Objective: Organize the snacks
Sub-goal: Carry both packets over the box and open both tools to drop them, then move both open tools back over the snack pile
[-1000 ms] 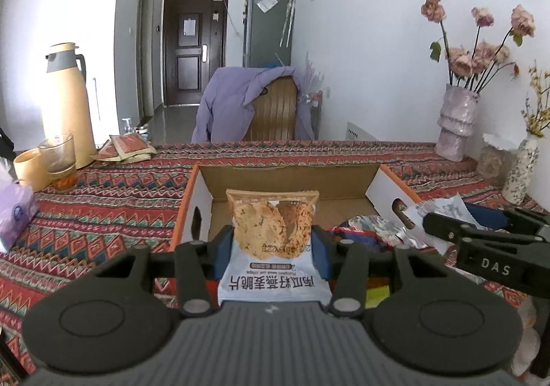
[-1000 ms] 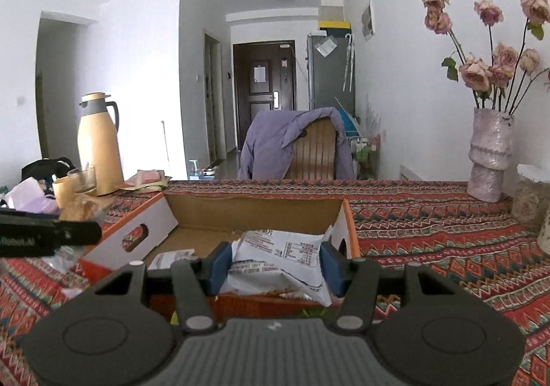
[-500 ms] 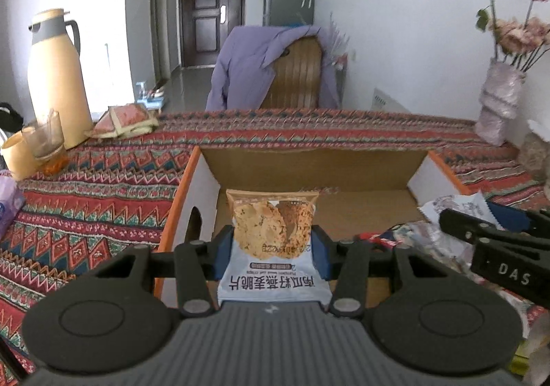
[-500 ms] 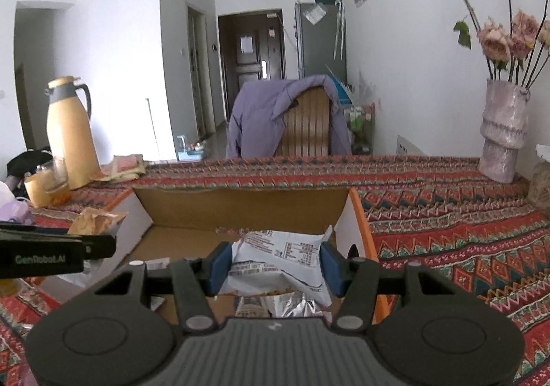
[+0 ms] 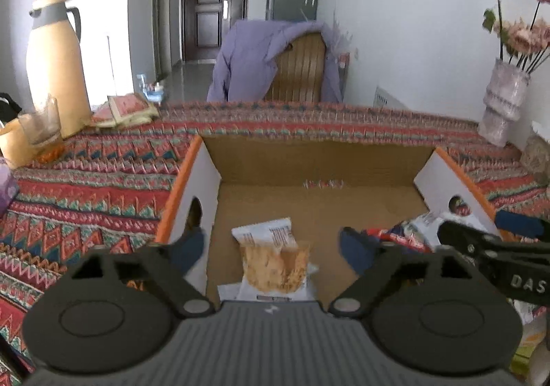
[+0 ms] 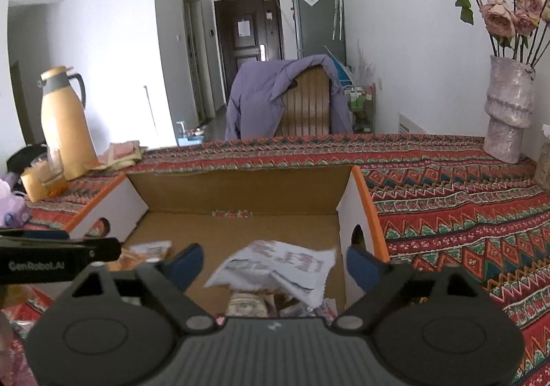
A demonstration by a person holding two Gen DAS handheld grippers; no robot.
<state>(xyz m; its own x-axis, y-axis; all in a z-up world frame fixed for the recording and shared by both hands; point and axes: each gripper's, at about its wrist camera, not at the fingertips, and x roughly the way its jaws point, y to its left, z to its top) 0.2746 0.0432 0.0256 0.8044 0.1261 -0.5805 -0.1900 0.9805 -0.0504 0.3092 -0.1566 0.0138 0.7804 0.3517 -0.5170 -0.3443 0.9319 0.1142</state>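
While both pairs of jaws are opening over the shallow cardboard box with orange-edged white end flaps (image 5: 192,179), two packets are dropping free into it. Between the blue-padded fingers of the left gripper (image 5: 275,248), now spreading wide and touching nothing, the white-and-clear packet of brown oat crisps (image 5: 275,264) is falling onto the near part of the box floor, its long axis running near to far, straight ahead of that gripper. On the right, the right gripper (image 6: 275,264) is likewise spreading apart, and the crumpled white printed snack packet (image 6: 282,264) is tumbling between its pads, clear of both, above other wrappers (image 6: 247,305) lying in the near right corner. Each packet is sitting nearest the gripper that is letting it go. Judging by this, both drops are nearly finished, and the far half of the box floor is lying bare on the patterned red tablecloth (image 6: 464,196).
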